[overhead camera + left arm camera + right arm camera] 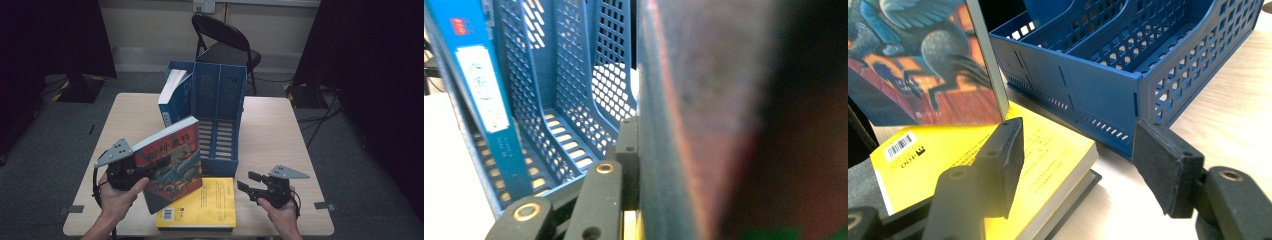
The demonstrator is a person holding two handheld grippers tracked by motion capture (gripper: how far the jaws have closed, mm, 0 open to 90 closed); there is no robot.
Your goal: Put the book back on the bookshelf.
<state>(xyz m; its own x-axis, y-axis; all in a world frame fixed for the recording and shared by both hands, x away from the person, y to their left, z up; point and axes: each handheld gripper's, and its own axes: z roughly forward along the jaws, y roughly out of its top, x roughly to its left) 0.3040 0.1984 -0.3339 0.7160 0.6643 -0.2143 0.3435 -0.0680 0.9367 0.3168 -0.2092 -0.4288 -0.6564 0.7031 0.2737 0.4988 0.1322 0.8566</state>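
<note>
My left gripper (159, 165) is shut on the edge of a book with a red and blue picture cover (175, 150), holding it tilted above the table. In the left gripper view one black finger (626, 150) presses against that book (704, 125), with the blue file rack (569, 100) behind. A yellow book (210, 202) lies flat beneath, at the table's front edge. My right gripper (244, 181) stands open just right of the yellow book. In the right gripper view its jaws (1080, 135) are wide apart over the yellow book's (948, 155) corner, nothing between them.
The blue file rack (220, 90) stands mid-table with three slots; a blue and white book (172, 95) leans in its left slot. The wooden table (280, 130) is bare right of the rack. A black folding chair (225, 40) stands behind the table.
</note>
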